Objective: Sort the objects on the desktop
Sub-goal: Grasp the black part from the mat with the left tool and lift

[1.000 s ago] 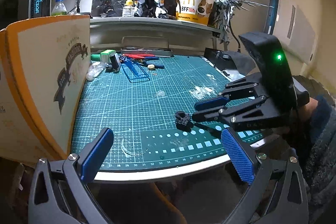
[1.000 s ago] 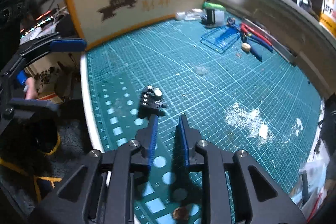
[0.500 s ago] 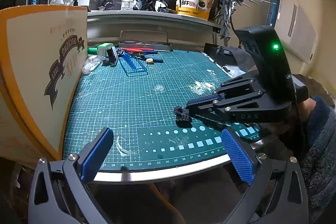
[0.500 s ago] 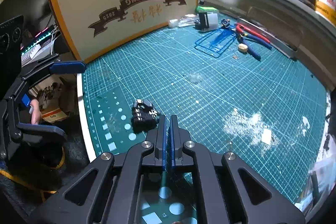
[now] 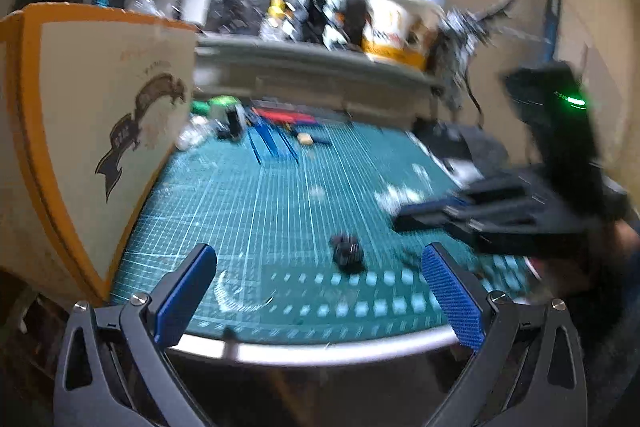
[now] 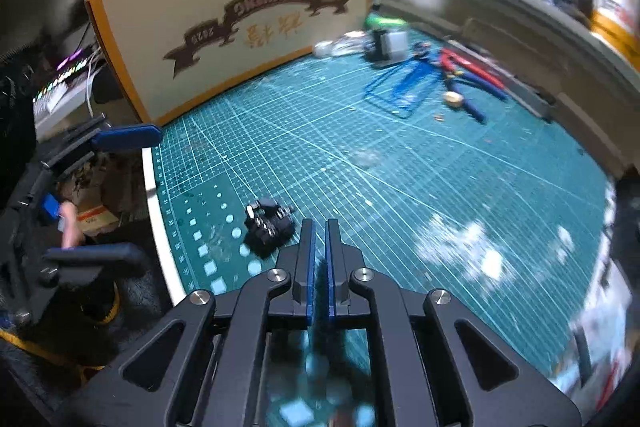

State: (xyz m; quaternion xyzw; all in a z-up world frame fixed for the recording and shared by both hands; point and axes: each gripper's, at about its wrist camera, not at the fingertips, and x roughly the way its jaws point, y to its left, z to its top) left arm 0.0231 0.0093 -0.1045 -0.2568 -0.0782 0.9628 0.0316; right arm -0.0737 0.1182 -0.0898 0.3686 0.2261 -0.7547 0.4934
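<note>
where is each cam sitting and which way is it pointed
Left wrist: sits on the left gripper off the near mat edge, facing the back shelf; the right gripper shows at right.
Right wrist: sits on the right gripper above the cutting mat, facing the cardboard box.
Shared: small black part, mat, box.

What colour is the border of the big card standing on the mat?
Orange border, clearest in the right wrist view.

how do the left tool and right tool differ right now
The left tool has its fingers spread wide; the right tool has them nearly together, with only a thin gap and nothing between. The small black part lies just left of the right tool's tips. Both have blue pads and hold nothing.
</note>
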